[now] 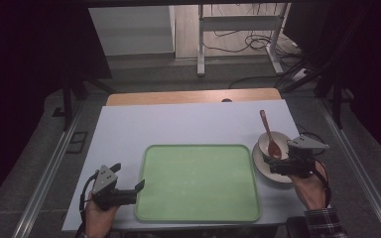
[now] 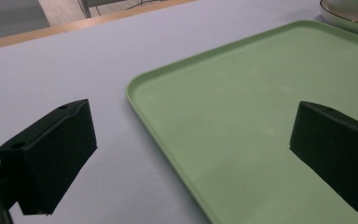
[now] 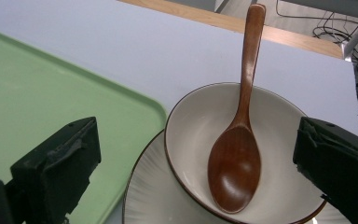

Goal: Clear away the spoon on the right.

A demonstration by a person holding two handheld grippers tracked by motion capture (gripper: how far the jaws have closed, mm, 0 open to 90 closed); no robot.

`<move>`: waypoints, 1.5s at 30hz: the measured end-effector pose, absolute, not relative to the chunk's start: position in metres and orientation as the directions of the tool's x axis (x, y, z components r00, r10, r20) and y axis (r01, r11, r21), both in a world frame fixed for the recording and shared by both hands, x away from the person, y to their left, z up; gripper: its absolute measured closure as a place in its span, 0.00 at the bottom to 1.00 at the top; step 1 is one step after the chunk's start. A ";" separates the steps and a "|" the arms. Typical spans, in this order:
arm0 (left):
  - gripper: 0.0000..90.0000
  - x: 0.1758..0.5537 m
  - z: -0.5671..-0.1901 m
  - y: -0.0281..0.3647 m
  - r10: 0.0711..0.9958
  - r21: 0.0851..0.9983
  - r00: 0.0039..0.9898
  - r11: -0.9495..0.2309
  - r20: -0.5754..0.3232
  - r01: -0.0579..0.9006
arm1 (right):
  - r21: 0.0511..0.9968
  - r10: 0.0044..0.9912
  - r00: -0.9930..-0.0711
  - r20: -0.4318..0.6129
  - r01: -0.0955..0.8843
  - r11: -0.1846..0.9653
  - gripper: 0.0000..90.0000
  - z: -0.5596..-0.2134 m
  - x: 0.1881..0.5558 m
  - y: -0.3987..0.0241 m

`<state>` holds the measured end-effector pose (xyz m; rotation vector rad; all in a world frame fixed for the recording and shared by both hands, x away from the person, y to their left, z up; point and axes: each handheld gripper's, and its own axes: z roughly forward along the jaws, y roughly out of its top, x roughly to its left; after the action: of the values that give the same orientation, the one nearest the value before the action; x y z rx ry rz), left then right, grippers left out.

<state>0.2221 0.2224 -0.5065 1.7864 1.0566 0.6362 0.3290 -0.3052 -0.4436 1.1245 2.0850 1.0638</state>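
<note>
A pale green tray [image 1: 198, 178] lies bare on the white table [image 1: 178, 124], near its front edge. Right of it a white bowl [image 1: 279, 138] stands on a white plate [image 1: 263, 168], with a brown wooden spoon [image 1: 269, 136] resting in the bowl, handle pointing away. My left gripper [image 1: 128, 177] hovers open at the tray's left edge, its jaws straddling the rim [image 2: 142, 109]. Over the near side of the bowl [image 3: 191, 135] my right gripper [image 3: 200, 154] is held open, one jaw on each side of the spoon [image 3: 235, 168], apart from it.
A wooden strip [image 1: 193, 96] runs along the table's far edge. Beyond it are a metal stand [image 1: 201, 39] and cables [image 1: 248, 42] on the floor. The plate [image 3: 154, 196] nearly touches the tray's right rim [image 3: 135, 100].
</note>
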 end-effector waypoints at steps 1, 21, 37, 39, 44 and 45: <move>0.00 0.222 -0.506 0.222 0.868 0.902 0.495 -0.196 -0.023 0.385 | 0.834 0.858 -0.506 -0.088 0.434 0.341 0.00 -0.443 0.330 -0.305; 0.00 0.222 -0.507 0.223 0.864 0.900 0.503 -0.201 -0.023 0.387 | 0.803 0.871 -0.479 -0.110 0.474 0.362 0.01 -0.433 0.363 -0.296; 0.01 0.222 -0.507 0.223 0.864 0.897 0.504 -0.208 -0.019 0.390 | 0.770 0.883 -0.462 -0.086 0.531 0.353 0.01 -0.425 0.395 -0.288; 0.01 0.222 -0.507 0.223 0.864 0.897 0.503 -0.207 -0.019 0.390 | 0.769 0.888 -0.451 -0.087 0.537 0.348 0.09 -0.423 0.402 -0.287; 0.01 0.222 -0.506 0.223 0.864 0.898 0.502 -0.207 -0.019 0.389 | 0.750 0.897 -0.436 -0.076 0.568 0.340 0.23 -0.423 0.415 -0.286; 0.01 0.222 -0.506 0.223 0.864 0.898 0.502 -0.207 -0.019 0.389 | 0.750 0.897 -0.436 -0.076 0.568 0.340 0.23 -0.423 0.415 -0.286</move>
<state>0.2217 0.2231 -0.5064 1.8028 1.0514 0.6319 0.4146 -0.2861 -0.4231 1.2790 2.1258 0.9027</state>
